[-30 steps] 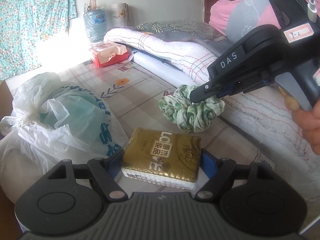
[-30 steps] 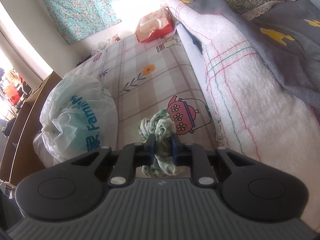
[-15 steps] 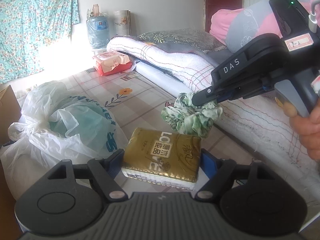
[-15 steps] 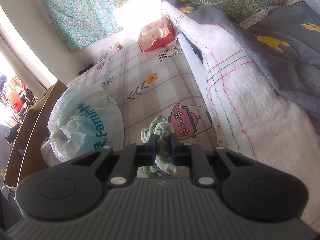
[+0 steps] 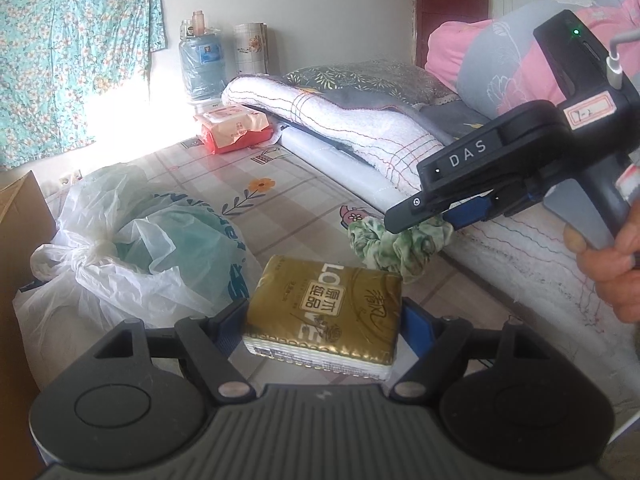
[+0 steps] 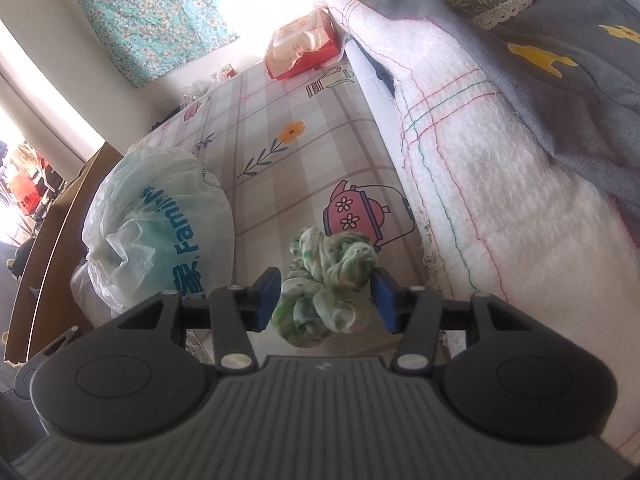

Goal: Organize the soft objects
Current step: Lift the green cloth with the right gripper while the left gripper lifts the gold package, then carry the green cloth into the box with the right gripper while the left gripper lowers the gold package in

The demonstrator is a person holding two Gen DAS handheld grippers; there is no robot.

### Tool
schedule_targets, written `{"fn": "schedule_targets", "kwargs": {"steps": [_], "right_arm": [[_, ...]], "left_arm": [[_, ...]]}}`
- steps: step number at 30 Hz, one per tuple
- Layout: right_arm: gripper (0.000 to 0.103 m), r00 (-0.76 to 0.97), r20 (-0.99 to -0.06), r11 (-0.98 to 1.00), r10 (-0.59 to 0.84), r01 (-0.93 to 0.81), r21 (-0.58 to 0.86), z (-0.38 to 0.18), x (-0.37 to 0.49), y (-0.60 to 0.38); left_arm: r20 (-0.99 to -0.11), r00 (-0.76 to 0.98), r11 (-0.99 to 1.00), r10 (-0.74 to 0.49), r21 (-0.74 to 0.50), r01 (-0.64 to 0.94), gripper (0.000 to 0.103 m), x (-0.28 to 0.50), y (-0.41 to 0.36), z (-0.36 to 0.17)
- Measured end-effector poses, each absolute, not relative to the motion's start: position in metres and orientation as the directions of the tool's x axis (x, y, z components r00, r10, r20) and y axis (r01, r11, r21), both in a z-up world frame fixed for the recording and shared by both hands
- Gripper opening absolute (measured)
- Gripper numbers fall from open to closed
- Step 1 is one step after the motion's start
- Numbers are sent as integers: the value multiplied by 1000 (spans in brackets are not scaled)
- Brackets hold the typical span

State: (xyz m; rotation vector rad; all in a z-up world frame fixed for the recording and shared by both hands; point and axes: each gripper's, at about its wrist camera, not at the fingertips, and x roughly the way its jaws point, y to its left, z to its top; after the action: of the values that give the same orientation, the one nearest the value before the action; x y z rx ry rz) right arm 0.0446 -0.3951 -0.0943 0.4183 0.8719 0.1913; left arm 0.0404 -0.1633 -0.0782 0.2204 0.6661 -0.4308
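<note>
My left gripper [image 5: 322,322] is shut on a gold tissue pack [image 5: 326,314] and holds it above the patterned mat [image 5: 280,200]. My right gripper [image 6: 326,304] has its jaws spread wide, with a green and white crumpled cloth [image 6: 330,280] between the blue pads. The cloth also shows in the left wrist view [image 5: 396,246], under the right gripper [image 5: 432,216], hanging just above the mat. I cannot tell whether the pads touch the cloth.
A tied white plastic bag [image 5: 136,248] lies on the left, also in the right wrist view [image 6: 160,220]. A red and pink wipes pack [image 5: 234,130] sits at the far end. Folded blankets [image 6: 500,140] run along the right. A cardboard box [image 5: 20,216] stands at the left edge.
My right gripper has opened from a tight pinch on the cloth to wide jaws. Both grippers have risen a little. The tissue pack stays held in the left gripper.
</note>
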Motion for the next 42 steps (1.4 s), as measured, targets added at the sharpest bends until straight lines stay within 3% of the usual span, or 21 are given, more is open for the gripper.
{"fn": "schedule_targets", "kwargs": {"steps": [9,14,16,21,24,32,42], "right_arm": [[77,586,-762,952,275,-54,301,-103,75,-367],[79,569,-801,982,185,-73,175,-118,85,-353],[72,577,-801,987,161,-83,139,-118,83,-351],[34,592,-796,992,129,-69,110,-114,74,-358],[24,597,-789,989,146,-58,140,-111,70,-364],[19,643,-734,967,219,-45,250,-88,45,-370],[19,697,-585,894,416,-194,404,-21,23,-330]], "left_arm": [[-654,698,902,-292,54,428,80,41,-152,-82],[-656,700,907,-282,54,417,80,43,-146,-83],[-652,703,910,-282,51,412,80,43,-143,-81],[-637,713,911,-294,40,411,80,38,-138,-71],[-620,722,910,-306,33,413,80,33,-133,-61],[-554,760,911,-341,4,412,80,16,-111,-23],[-483,818,943,-311,-48,330,80,0,-53,25]]}}
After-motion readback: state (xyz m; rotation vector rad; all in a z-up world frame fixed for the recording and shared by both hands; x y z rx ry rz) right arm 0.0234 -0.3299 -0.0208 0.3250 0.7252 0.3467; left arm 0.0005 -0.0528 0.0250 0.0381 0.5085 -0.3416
